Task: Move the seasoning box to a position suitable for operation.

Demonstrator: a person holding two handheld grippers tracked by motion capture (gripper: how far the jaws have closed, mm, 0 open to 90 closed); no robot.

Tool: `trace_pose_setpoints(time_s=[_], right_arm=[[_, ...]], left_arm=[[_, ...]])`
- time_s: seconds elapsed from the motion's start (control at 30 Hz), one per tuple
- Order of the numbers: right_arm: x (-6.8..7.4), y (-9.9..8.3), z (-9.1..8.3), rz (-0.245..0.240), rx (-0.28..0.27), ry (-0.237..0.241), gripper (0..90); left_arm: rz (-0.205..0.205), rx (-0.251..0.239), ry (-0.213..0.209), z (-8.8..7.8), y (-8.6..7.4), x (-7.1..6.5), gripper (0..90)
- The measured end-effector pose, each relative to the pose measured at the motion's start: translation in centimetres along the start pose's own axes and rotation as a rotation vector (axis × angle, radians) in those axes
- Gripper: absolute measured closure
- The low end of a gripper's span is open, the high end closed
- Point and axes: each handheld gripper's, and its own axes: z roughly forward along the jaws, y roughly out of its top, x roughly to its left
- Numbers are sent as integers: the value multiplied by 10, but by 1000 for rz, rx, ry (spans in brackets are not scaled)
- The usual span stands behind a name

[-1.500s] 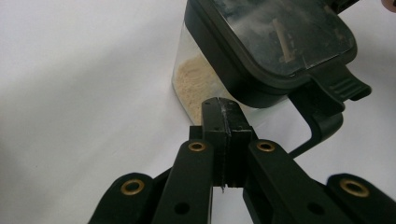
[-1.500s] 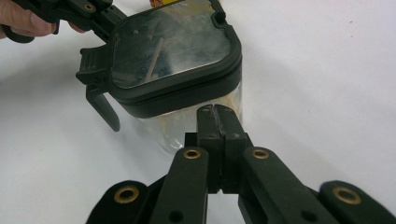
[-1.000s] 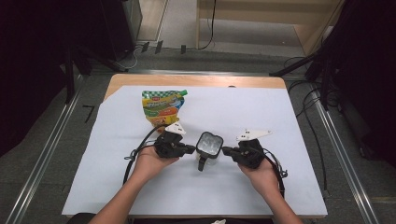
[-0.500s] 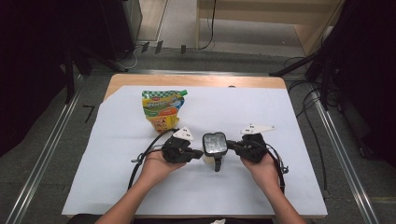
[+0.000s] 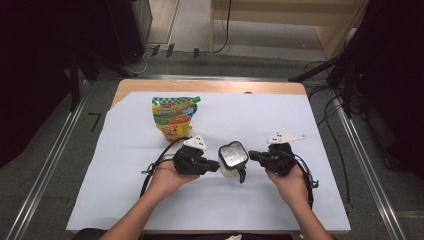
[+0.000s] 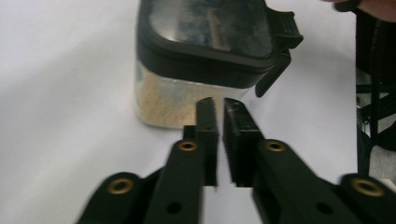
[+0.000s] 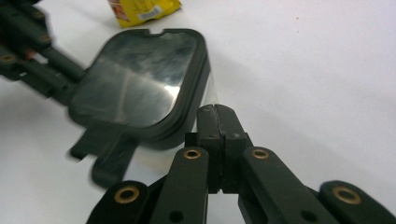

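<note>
Your left gripper [image 6: 219,105] had just cracked open a slit, nothing between its jaws, the container [image 6: 201,56] right ahead; right gripper [image 7: 217,112] pressed together beside the lid [image 7: 140,79].

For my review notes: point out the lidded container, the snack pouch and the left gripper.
lidded container [image 5: 233,154]: high view, on its dark lid.
snack pouch [image 5: 173,116]: high view, on its printed front.
left gripper [image 6: 218,112]: left gripper view, between its fingertips.
</note>
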Motion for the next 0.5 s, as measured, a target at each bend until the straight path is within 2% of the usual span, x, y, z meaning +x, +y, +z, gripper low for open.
trace_pose_setpoints(time_s=[0.07,0.1,0.2,0.37,0.4,0.5], right_arm=[[1,-1,-4,1,-1,5,900],[5,-4,-10,-4,-2,17,900],[11,-6,-18,-22,3,20,900],[25,-15,-29,-37,8,47,900],[25,-15,-29,-37,8,47,900],[38,-25,-33,-56,31,63,900]], left_arm=[[5,-5,5,-2,0,1,774],[-1,-21,8,-5,-1,4,693],[-32,-39,-9,-10,-1,9,577],[-33,-41,-17,-13,-4,15,459],[-33,-41,-17,-13,-4,15,450],[-31,-25,-8,-14,-5,18,446]])
